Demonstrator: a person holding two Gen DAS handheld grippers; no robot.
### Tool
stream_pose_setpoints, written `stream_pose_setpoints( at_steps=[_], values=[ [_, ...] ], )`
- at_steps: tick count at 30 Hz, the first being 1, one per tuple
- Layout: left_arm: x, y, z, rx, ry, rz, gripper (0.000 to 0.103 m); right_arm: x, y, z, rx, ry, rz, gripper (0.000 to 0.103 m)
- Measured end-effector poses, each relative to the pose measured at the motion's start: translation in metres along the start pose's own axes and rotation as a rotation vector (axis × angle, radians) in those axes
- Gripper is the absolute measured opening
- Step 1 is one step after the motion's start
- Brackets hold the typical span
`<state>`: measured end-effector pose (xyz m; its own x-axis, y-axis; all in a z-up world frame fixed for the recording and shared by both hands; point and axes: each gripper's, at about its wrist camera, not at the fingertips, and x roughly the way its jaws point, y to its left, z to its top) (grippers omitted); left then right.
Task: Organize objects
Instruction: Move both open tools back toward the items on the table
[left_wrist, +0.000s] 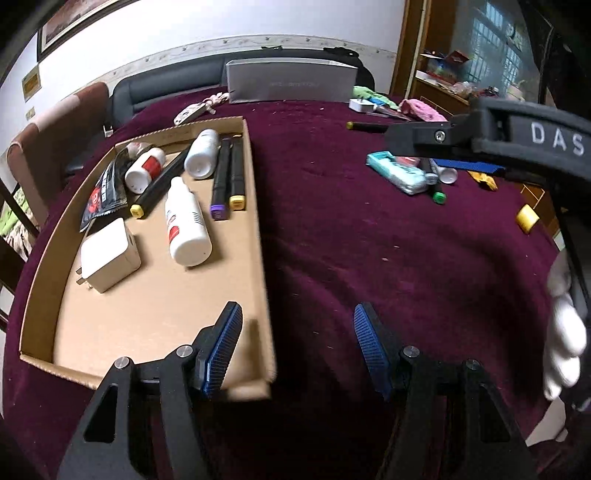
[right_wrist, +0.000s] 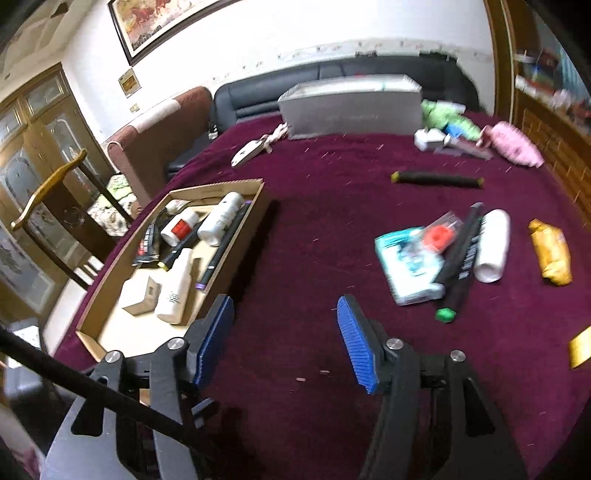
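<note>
Hovering between picks, both hands empty: left gripper (left_wrist: 297, 347) standing with jaws apart over the near right edge of the cardboard tray (left_wrist: 258, 206), nothing between the pads; right gripper (right_wrist: 284, 341) likewise parted over bare maroon cloth (right_wrist: 325, 206), gripping nothing. Already lying in the tray: white bottles (left_wrist: 187, 223), markers (left_wrist: 221, 181), a white charger (left_wrist: 109, 254). Waiting well apart on the cloth to the right: a teal packet (right_wrist: 406, 266), a green-capped marker (right_wrist: 458, 264) resting against it, a white bottle (right_wrist: 493, 245) just beside, a yellow tube (right_wrist: 550, 251) further out. Probably calling next for reaching right toward that cluster, lowering around one item, most readily the marker on top, closing, then carrying it leftward into the tray.
</note>
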<state>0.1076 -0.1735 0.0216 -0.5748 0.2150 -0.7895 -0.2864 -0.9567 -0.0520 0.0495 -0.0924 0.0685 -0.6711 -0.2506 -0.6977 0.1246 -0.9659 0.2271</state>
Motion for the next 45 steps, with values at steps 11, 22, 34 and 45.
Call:
stream_pose_setpoints(
  at_steps=[11, 22, 34, 45],
  values=[
    [-0.033, -0.014, 0.007, -0.029, -0.07, 0.006, 0.057, -0.035, -0.025, -0.009, -0.079, -0.13, -0.137, 0.075],
    [-0.031, -0.052, 0.03, 0.017, -0.1, -0.011, 0.057, -0.059, -0.07, -0.006, -0.029, -0.224, -0.259, 0.079],
    [-0.005, -0.087, 0.042, 0.057, -0.044, -0.022, 0.057, -0.076, -0.109, 0.0, 0.014, -0.296, -0.294, 0.08],
    [0.028, -0.106, 0.049, 0.075, 0.002, -0.01, 0.057, -0.068, -0.142, 0.002, 0.052, -0.275, -0.303, 0.08]
  ],
)
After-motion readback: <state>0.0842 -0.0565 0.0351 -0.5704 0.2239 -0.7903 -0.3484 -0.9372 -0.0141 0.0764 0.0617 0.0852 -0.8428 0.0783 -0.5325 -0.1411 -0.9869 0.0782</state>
